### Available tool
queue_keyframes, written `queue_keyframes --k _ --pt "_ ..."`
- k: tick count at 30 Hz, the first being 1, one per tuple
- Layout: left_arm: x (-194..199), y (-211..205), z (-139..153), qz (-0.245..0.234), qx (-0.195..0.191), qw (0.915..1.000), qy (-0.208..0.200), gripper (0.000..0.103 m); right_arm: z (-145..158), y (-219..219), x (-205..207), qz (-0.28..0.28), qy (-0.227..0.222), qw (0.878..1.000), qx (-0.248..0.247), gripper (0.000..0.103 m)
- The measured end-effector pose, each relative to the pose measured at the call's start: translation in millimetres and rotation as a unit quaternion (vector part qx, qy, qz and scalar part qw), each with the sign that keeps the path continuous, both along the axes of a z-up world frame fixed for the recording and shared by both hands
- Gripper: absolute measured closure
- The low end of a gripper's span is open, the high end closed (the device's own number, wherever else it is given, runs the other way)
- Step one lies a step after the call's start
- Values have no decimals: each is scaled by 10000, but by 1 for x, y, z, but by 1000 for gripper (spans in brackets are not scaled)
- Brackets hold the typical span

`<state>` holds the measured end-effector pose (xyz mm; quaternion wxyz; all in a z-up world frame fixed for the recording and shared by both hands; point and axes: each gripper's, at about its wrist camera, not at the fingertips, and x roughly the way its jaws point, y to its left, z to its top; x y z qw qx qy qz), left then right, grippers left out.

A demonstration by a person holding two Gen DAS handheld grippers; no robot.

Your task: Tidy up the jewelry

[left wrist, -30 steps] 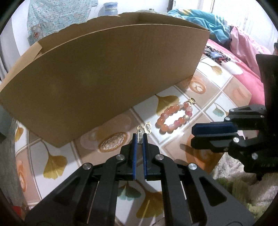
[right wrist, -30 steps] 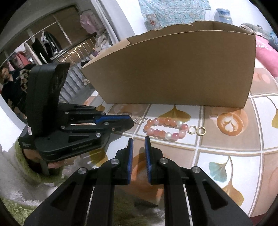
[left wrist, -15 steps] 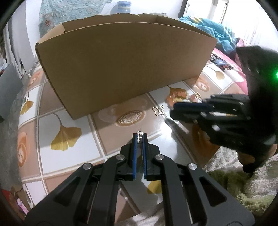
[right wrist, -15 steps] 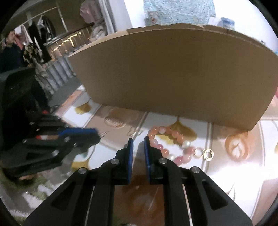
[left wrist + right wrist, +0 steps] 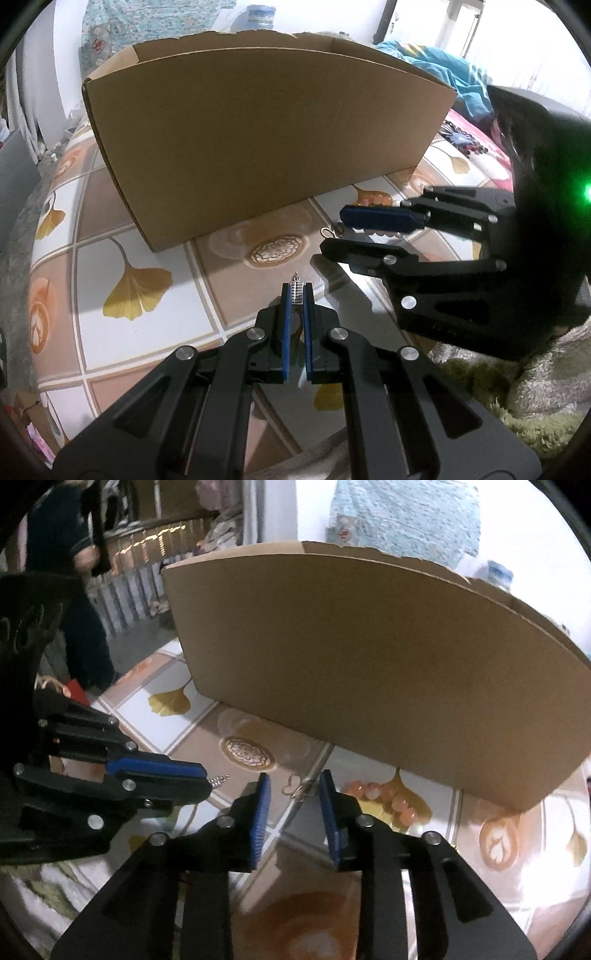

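Left gripper (image 5: 297,291) pinching a small silver ladder-shaped earring (image 5: 297,292) between nearly closed blue pads, holding it clear above the ginkgo-patterned tabletop (image 5: 122,258) in front of the cardboard box (image 5: 258,140). Right gripper (image 5: 293,794) just opening, jaws standing partly apart with nothing gripped, its fingertips framing a small gold clover-shaped charm (image 5: 293,785) lying loose on the tabletop. Pink beaded bracelet (image 5: 384,799) resting just beyond the right finger, close to the box's front wall. Both grippers hovering close together, tips near but apart, over the same tile.
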<state>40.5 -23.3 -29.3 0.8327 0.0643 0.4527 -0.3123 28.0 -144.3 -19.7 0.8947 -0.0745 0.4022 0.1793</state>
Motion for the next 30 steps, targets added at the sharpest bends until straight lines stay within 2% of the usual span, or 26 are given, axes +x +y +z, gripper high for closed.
queue_keyframes --k 6,9,16,17,18,28,30 --pt "-1 2 1 -27 -12 10000 -23 98 2 -7 10 405 220 9989 47 74" --pt "-2 2 1 -12 -34 10000 -20 98 4 -6 10 484 235 9985 53 82" --pt "-3 1 0 -28 -23 10000 -22 98 7 -10 7 436 211 9987 160 84" --pt "-3 1 0 -29 -22 10000 -23 98 8 -11 6 442 199 9987 164 97" --pt "-3 1 0 -28 -22 10000 -25 98 9 -11 6 468 232 9984 208 98" --pt "-2 2 0 -25 -11 10000 -23 98 14 -11 6 471 203 9984 237 96" --pt "-2 2 0 -34 -10 10000 -31 98 15 -14 9 498 249 9982 241 86"
